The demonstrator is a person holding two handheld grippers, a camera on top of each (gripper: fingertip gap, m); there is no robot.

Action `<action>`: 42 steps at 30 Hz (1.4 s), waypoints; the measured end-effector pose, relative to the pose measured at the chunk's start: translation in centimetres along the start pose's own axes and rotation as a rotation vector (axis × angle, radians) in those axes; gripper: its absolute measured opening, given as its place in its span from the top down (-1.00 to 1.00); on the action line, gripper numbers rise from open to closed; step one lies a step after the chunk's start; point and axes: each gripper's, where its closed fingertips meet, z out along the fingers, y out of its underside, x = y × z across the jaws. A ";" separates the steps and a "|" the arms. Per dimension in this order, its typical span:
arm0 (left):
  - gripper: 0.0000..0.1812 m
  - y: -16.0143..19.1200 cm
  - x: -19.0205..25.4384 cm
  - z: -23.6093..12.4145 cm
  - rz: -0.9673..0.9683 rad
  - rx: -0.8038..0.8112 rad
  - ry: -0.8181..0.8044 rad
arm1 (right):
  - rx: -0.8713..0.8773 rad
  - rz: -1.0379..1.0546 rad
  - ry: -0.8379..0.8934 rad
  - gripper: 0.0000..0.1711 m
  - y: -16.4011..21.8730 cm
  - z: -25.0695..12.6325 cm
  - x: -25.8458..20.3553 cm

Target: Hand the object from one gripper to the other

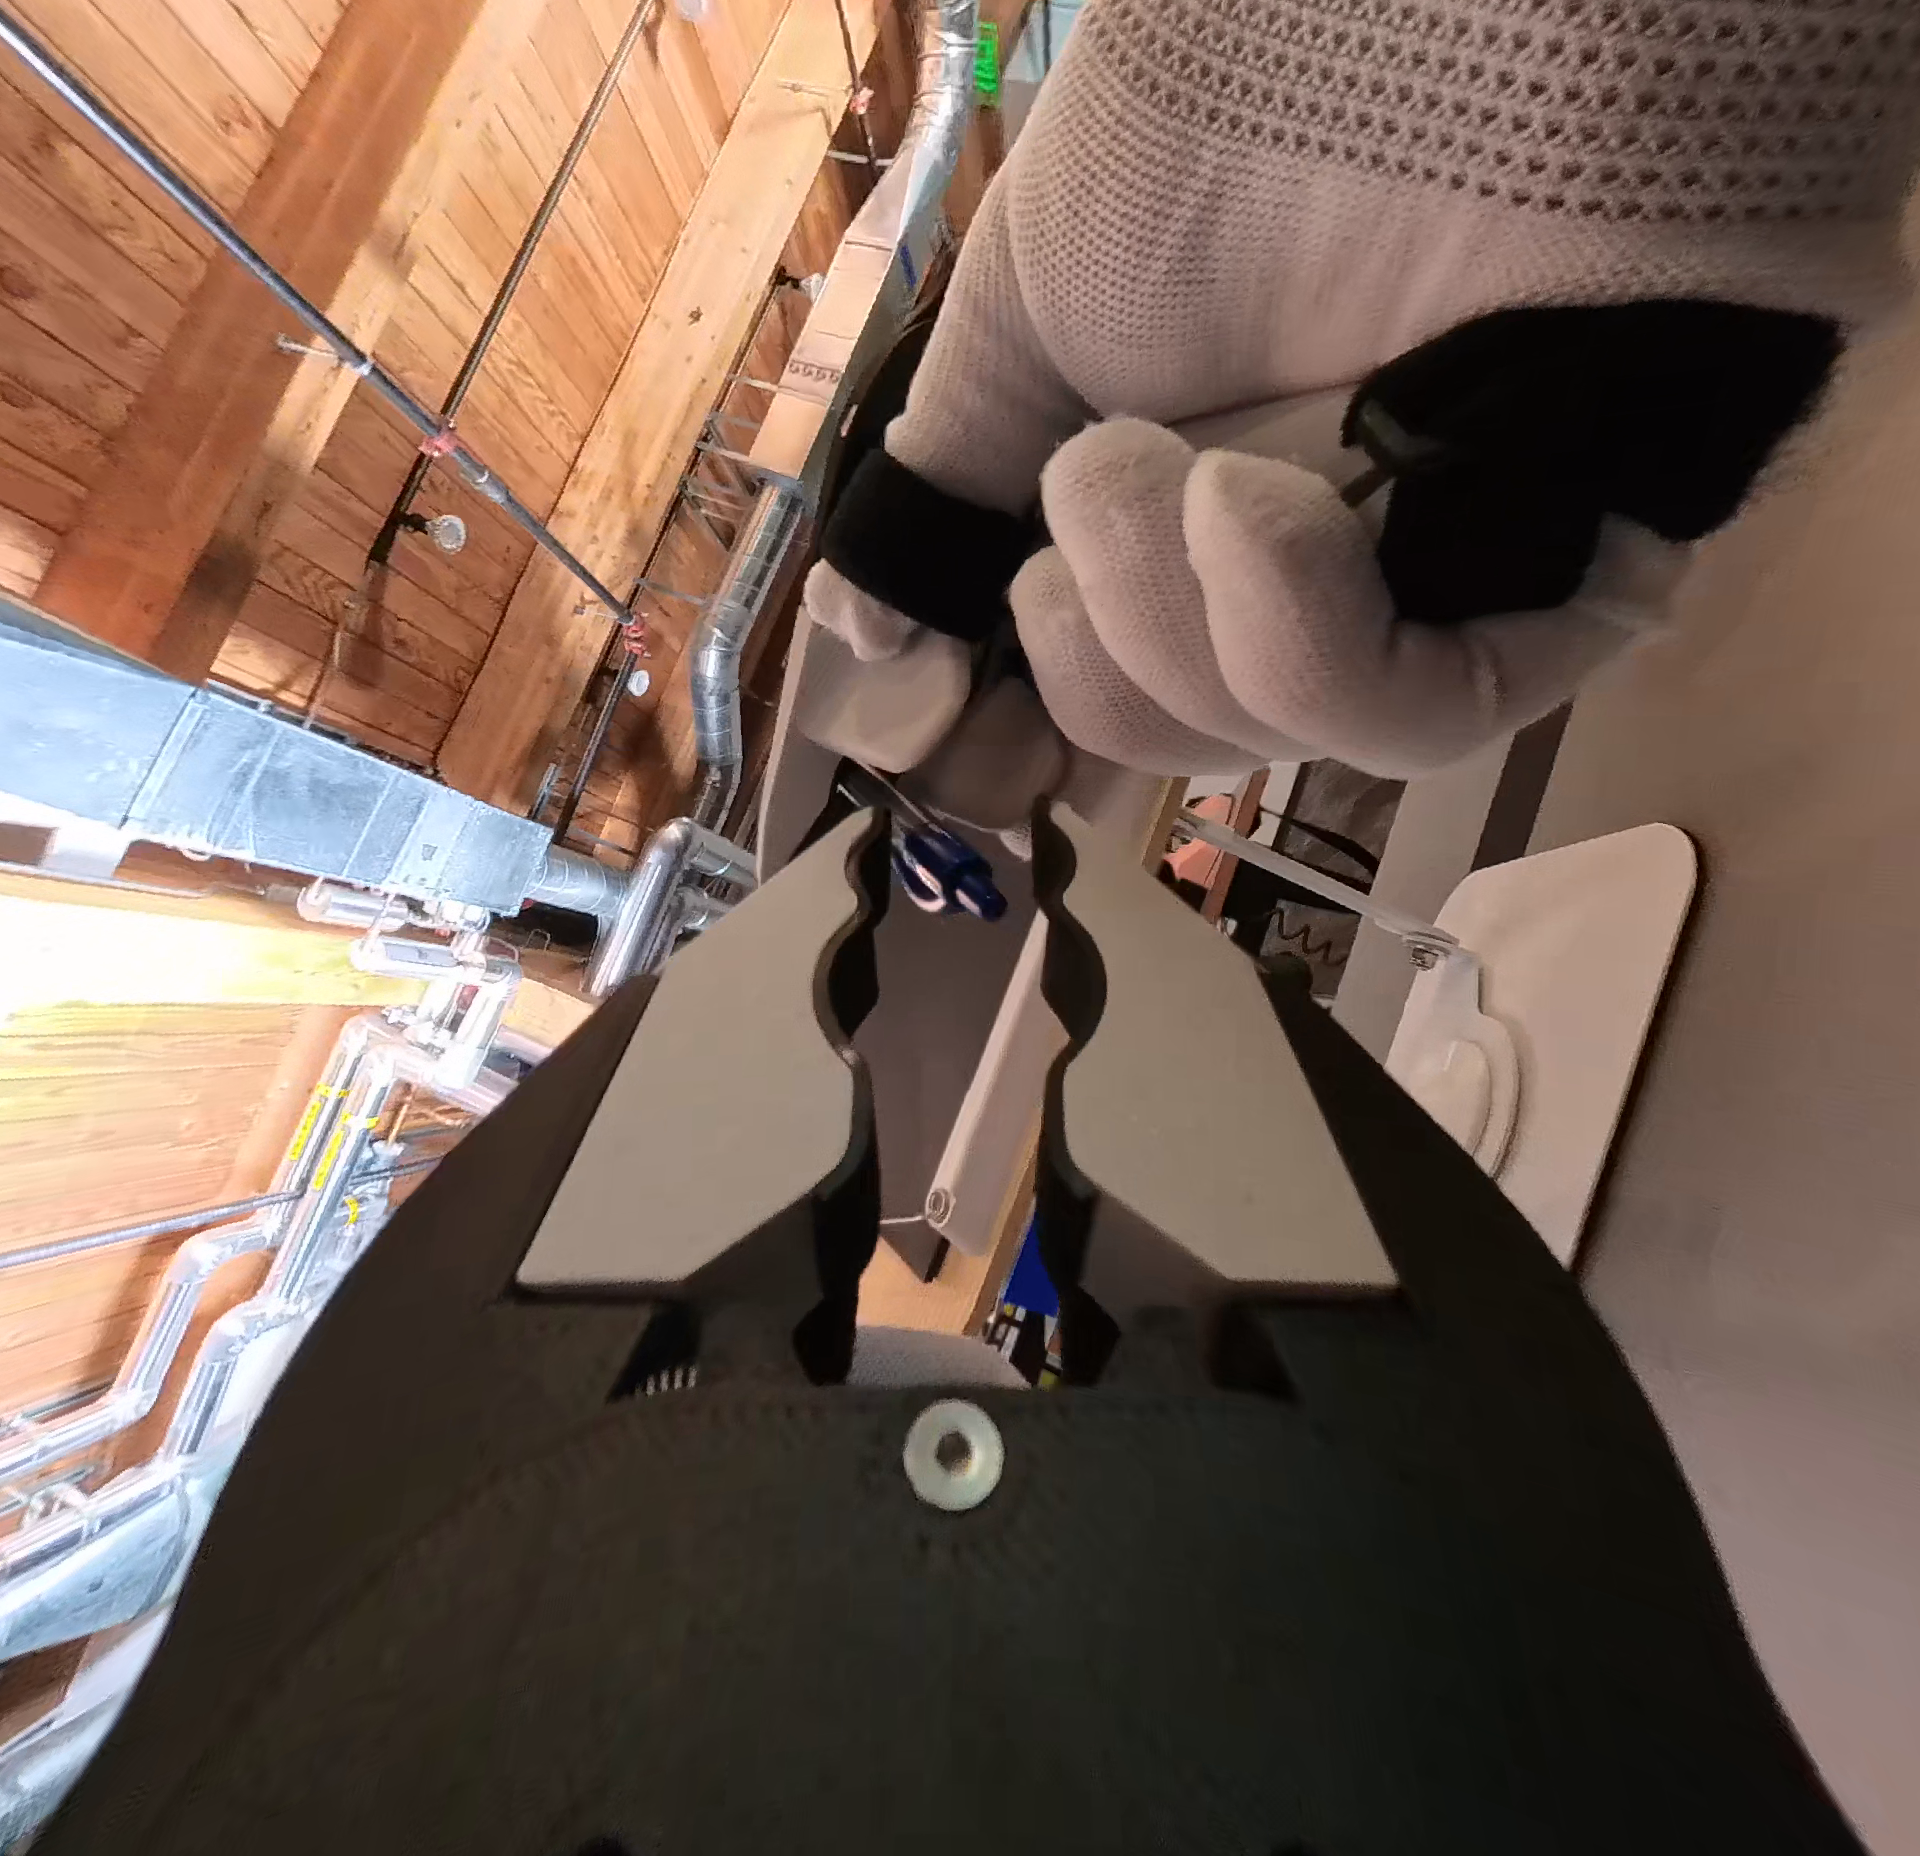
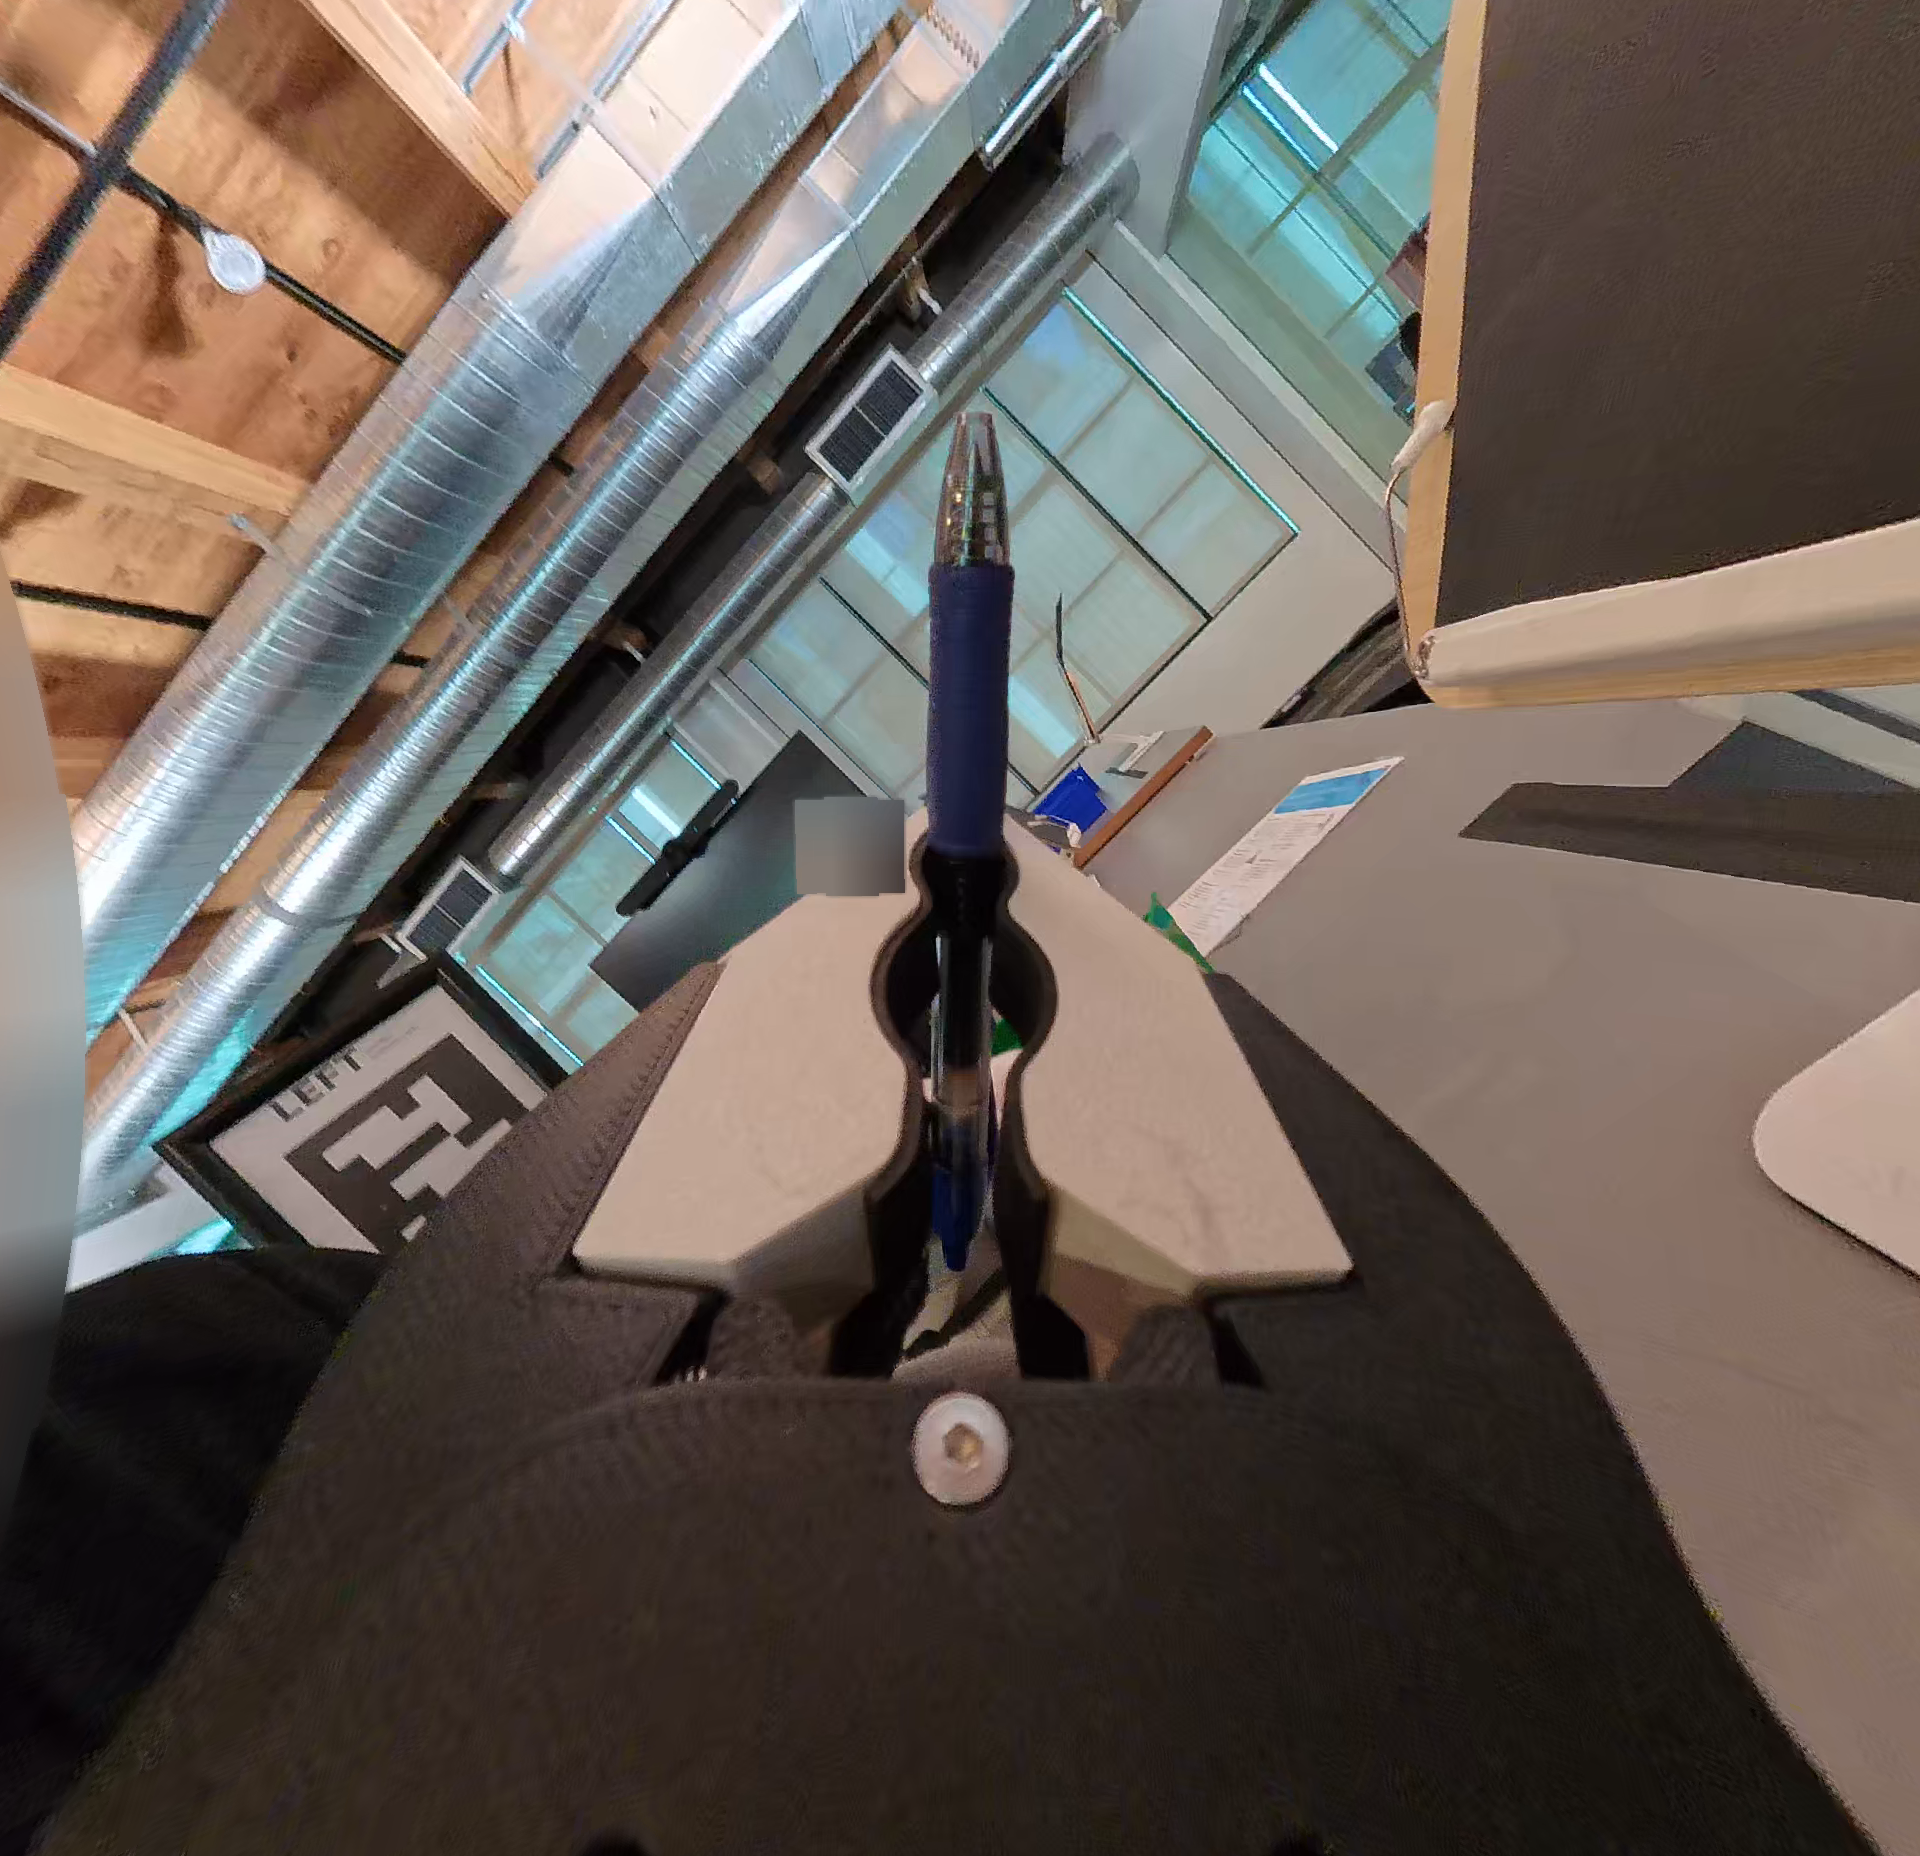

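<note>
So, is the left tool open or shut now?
Open: the left tool shows a clear gap, with the pen end between its tips, not clamped.

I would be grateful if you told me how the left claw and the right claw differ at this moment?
1. The right claw is shut on the pen; the left claw is open, holding nothing.
2. The pen runs along the right claw's fingers, its clear tip poking out ahead; the left claw only has the pen's blue end just beyond its tips.

Both have pale wavy-edged fingers on black bodies.
</note>
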 end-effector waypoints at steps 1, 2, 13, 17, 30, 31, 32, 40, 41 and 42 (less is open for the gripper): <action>0.74 0.0 0.0 0.1 -0.005 -0.008 -0.002 | 0.007 0.006 0.004 1.00 -0.2 -0.1 0.0; 0.74 0.0 0.0 0.1 -0.003 -0.008 -0.006 | 0.006 0.001 0.009 1.00 -0.2 -0.1 0.0; 0.88 0.1 -1.3 0.0 -0.010 -0.013 -0.076 | 0.037 0.027 0.027 0.99 -0.4 -0.1 0.4; 0.89 -0.2 -1.5 -0.1 0.007 -0.006 -0.091 | 0.041 0.028 0.029 1.00 -0.3 0.1 0.3; 0.90 -0.4 -1.9 -0.2 -0.017 0.005 -0.087 | 0.037 0.025 0.033 0.97 -0.1 0.1 0.3; 0.90 -0.4 -1.9 -0.2 -0.032 0.005 -0.079 | 0.035 0.021 0.035 0.91 -0.1 0.1 0.3; 0.90 -0.5 -2.1 -0.3 -0.051 0.010 -0.073 | 0.029 0.022 0.042 0.80 0.0 0.2 0.4; 0.90 0.5 -3.5 -0.1 -0.215 -0.015 0.115 | 0.009 -0.086 0.178 0.33 -1.3 -1.7 2.9; 0.90 0.8 -4.2 -0.2 -0.230 -0.018 0.127 | -0.006 -0.096 0.182 0.30 -1.5 -2.1 2.8; 0.91 1.0 -4.6 -0.3 -0.259 -0.014 0.172 | -0.035 -0.125 0.199 0.29 -1.6 -2.4 2.8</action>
